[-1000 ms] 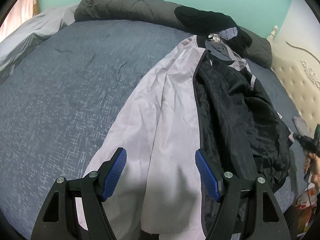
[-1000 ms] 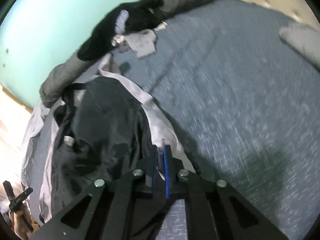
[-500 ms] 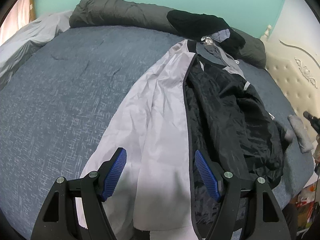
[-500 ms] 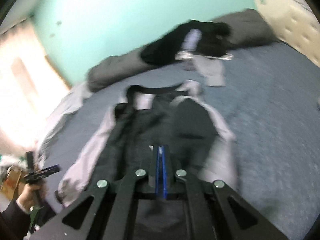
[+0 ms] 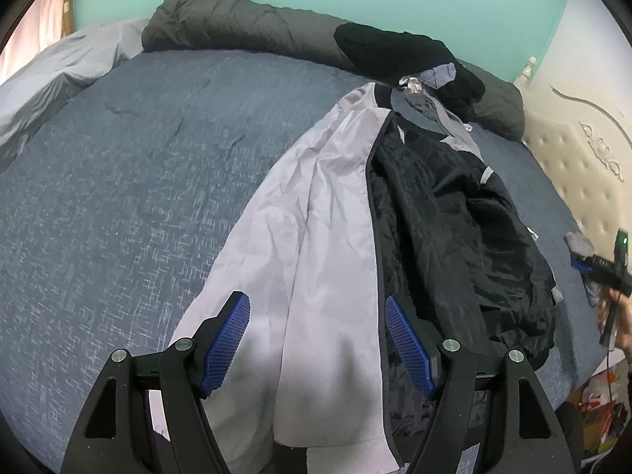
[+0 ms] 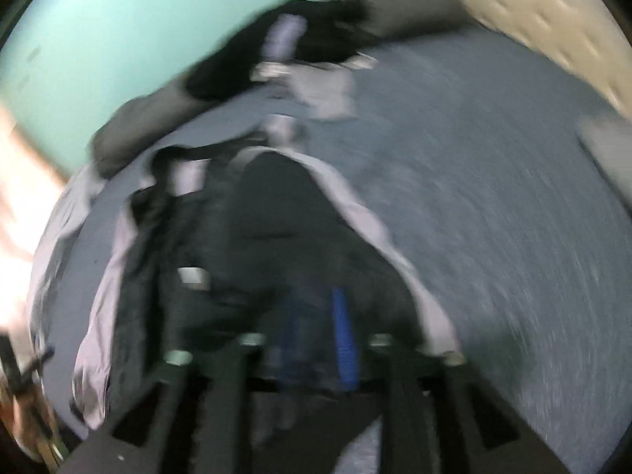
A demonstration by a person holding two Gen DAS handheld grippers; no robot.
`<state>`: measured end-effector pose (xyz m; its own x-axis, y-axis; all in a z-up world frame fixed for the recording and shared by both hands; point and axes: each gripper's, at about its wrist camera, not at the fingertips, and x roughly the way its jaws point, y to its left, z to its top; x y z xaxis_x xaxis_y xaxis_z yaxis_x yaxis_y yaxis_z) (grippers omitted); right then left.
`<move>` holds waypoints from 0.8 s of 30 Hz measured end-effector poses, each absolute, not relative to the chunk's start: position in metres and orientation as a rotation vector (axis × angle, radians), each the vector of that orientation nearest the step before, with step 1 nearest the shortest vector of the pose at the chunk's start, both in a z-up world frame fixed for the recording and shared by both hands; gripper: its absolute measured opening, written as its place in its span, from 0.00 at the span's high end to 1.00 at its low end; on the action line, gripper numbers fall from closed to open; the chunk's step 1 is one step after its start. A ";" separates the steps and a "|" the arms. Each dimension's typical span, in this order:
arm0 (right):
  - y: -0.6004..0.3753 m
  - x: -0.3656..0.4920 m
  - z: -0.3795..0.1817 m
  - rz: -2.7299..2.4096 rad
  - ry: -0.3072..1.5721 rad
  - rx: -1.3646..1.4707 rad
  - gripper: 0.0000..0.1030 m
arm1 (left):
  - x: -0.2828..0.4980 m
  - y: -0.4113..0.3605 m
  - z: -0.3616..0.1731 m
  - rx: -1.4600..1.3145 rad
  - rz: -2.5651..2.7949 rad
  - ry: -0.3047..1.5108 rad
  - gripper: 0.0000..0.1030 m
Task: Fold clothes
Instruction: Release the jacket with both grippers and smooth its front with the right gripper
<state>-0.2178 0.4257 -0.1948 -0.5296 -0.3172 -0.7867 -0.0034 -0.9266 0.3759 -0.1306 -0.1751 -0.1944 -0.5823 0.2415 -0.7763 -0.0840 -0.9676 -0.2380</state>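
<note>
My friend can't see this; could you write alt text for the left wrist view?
A light grey jacket with black lining lies spread open on a blue bed. The left tool is above its hem, blue pads open.

We are seeing the jacket (image 5: 335, 237) lying on the bed (image 5: 118, 197), centre-right of frame, garments (image 5: 403, 59) piling behind it.
</note>
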 end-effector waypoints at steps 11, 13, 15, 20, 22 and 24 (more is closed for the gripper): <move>0.471 -0.215 -0.281 -2.456 -0.809 1.604 0.38 | -0.135 -0.163 -0.209 -1.397 2.601 -0.195 0.27; 0.463 -0.217 -0.281 -2.448 -0.744 1.577 0.48 | -0.135 -0.164 -0.209 -1.403 2.603 -0.192 0.27; 0.455 -0.218 -0.280 -2.441 -0.687 1.577 0.74 | -0.136 -0.164 -0.210 -1.408 2.604 -0.190 0.27; 0.444 -0.218 -0.273 -2.439 -0.608 1.513 0.94 | -0.136 -0.163 -0.206 -1.394 2.604 -0.196 0.27; 0.440 -0.216 -0.256 -2.453 -0.593 1.432 0.94 | -0.135 -0.164 -0.203 -1.380 2.605 -0.197 0.27; 0.436 -0.215 -0.236 -2.465 -0.586 1.346 0.94 | -0.134 -0.166 -0.200 -1.367 2.608 -0.212 0.27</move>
